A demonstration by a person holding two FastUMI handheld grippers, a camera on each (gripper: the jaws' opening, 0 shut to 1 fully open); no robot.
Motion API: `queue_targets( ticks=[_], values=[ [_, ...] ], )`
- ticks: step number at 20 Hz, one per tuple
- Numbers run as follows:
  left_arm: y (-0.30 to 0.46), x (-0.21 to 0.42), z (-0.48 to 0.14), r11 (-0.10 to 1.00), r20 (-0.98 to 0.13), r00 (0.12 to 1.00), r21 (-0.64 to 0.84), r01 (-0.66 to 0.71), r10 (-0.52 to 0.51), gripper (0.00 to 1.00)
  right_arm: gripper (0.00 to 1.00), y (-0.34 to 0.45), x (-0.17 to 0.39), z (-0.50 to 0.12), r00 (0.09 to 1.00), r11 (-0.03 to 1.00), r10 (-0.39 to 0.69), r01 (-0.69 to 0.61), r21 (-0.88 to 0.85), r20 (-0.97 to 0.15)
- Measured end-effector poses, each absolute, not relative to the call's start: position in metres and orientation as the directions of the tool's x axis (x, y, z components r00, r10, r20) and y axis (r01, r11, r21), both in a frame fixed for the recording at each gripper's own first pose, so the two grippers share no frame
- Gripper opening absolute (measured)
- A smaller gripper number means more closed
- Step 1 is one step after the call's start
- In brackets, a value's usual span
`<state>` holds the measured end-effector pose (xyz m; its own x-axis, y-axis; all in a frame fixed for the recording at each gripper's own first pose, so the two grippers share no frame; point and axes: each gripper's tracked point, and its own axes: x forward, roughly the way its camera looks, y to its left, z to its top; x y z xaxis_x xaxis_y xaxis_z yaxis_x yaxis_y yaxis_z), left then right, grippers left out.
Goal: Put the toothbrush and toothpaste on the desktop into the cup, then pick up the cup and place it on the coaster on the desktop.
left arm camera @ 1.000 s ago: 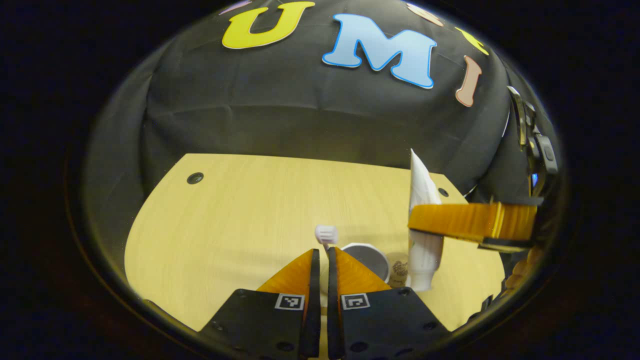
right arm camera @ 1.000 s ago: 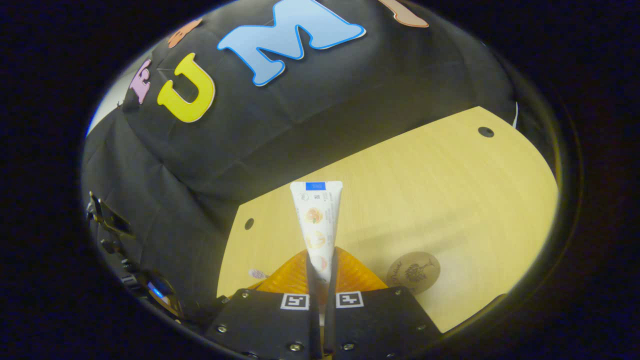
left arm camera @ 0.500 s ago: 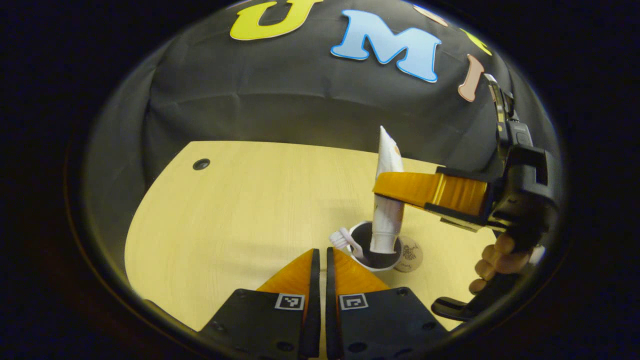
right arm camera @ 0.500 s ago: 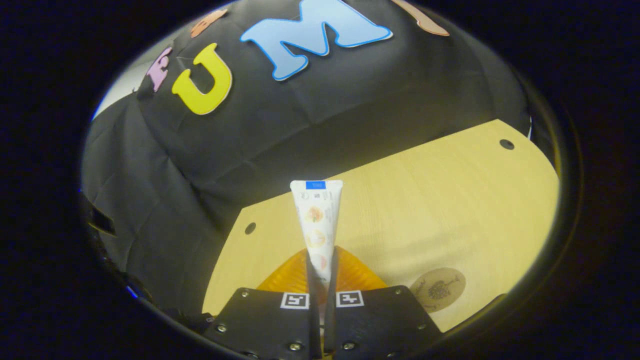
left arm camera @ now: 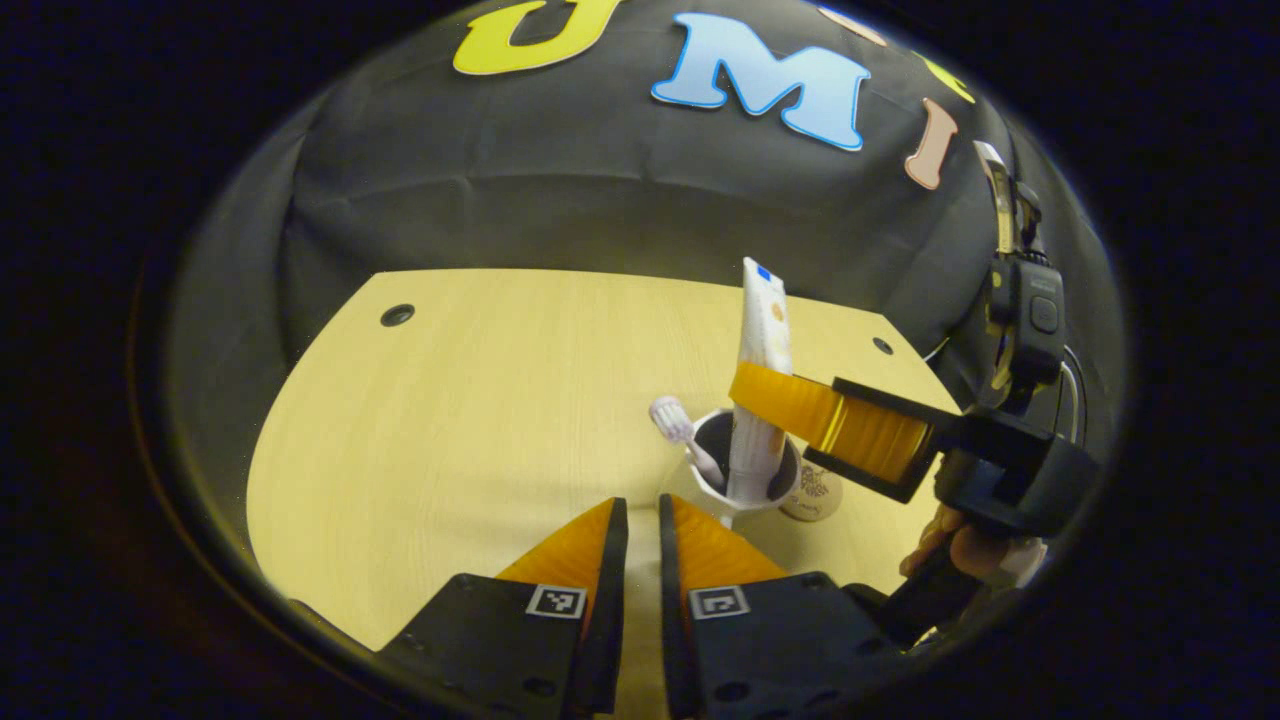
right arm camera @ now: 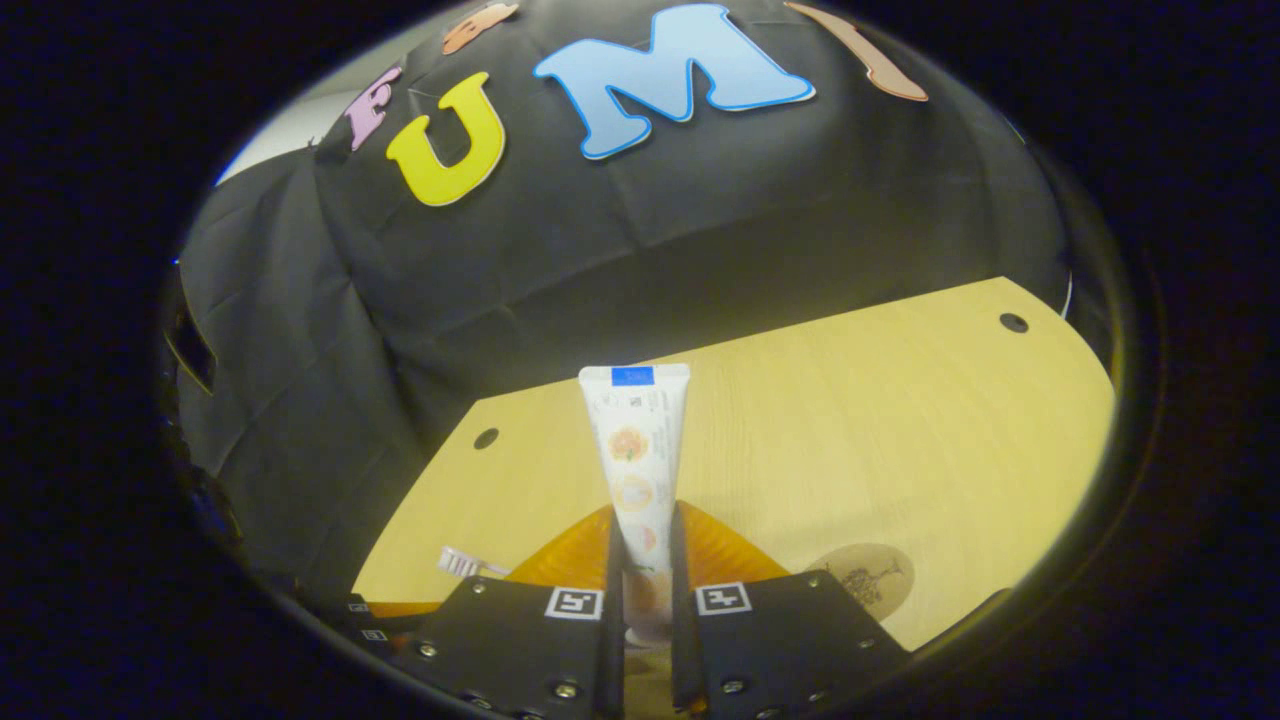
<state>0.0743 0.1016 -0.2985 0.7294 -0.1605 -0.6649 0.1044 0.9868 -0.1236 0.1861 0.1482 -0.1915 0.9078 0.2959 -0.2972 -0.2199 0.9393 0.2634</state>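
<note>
The toothpaste tube point(right arm camera: 638, 470) stands nearly upright between my right gripper point(right arm camera: 640, 560)'s two fingers, which pinch its lower body; its cap end sits down inside the white cup point(left arm camera: 735, 485), just ahead of my left gripper point(left arm camera: 640, 530). The toothbrush point(left arm camera: 682, 435) is already in there, its bristled head leaning out over the rim on the side nearer my left fingers. So I judge the filling step almost finished: what remains is for my right fingers to let go and back away without dragging the tube out or tipping the cup.

My left jaws carry nothing and stand a narrow slit apart. After the release, one of my grippers must open wide enough to take the cup and carry it to the coaster point(left arm camera: 812, 492), which lies flat just beyond the cup, touching or nearly so.

The tube is soft, flattened at its crimped top, white with small printed pictures. The cup looks smooth and hard, with a dark inside. The coaster is a thin round disc with a printed motif, and the desktop point(left arm camera: 480, 400) is pale wood grain.
</note>
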Motion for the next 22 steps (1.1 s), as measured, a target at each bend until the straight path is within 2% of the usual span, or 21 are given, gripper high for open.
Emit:
queue_targets(
  ticks=[1,3,4,5,7,8,10,12,13,16,22],
  values=[
    [0.099,0.075,-0.300,0.986,-0.665,0.729,-0.126,0.105,-0.163,0.35,0.22,0.147,0.184,-0.190,0.910,0.942,0.290,-0.217,0.256,-0.296],
    [0.099,0.070,-0.299,0.987,-0.664,0.731,-0.120,0.103,-0.157,0.37,0.22,0.146,0.177,-0.192,0.904,0.943,0.296,-0.224,0.246,-0.310],
    [0.097,0.068,-0.297,0.986,-0.661,0.732,-0.124,0.108,-0.163,0.37,0.40,0.148,0.171,-0.190,0.900,0.938,0.310,-0.236,0.253,-0.308],
    [0.094,0.067,-0.297,0.986,-0.661,0.732,-0.123,0.111,-0.164,0.44,0.58,0.148,0.166,-0.189,0.896,0.937,0.316,-0.242,0.253,-0.311],
    [0.093,0.065,-0.296,0.987,-0.662,0.733,-0.109,0.115,-0.158,0.44,0.67,0.149,0.159,-0.181,0.898,0.931,0.328,-0.256,0.260,-0.292],
    [0.092,0.064,-0.296,0.988,-0.663,0.732,-0.105,0.117,-0.157,0.40,0.75,0.150,0.155,-0.174,0.899,0.927,0.336,-0.263,0.269,-0.280],
    [0.085,0.062,-0.295,0.985,-0.669,0.723,-0.108,0.134,-0.171,0.53,0.76,0.146,0.149,-0.160,0.908,0.924,0.334,-0.263,0.278,-0.251],
    [0.083,0.062,-0.294,0.984,-0.674,0.717,-0.097,0.151,-0.176,0.58,0.76,0.136,0.141,-0.148,0.919,0.925,0.322,-0.255,0.281,-0.228],
    [0.081,0.063,-0.294,0.983,-0.677,0.714,-0.090,0.161,-0.179,0.56,0.76,0.127,0.138,-0.142,0.926,0.929,0.307,-0.243,0.277,-0.218],
    [0.072,0.060,-0.297,0.976,-0.697,0.688,-0.086,0.200,-0.203,0.64,0.76,0.096,0.129,-0.135,0.943,0.939,0.260,-0.197,0.283,-0.206],
    [0.062,0.060,-0.320,0.966,-0.791,0.580,-0.054,0.253,-0.196,0.62,0.76,0.048,0.106,-0.150,0.953,0.948,0.178,-0.100,0.301,-0.244]
  ],
)
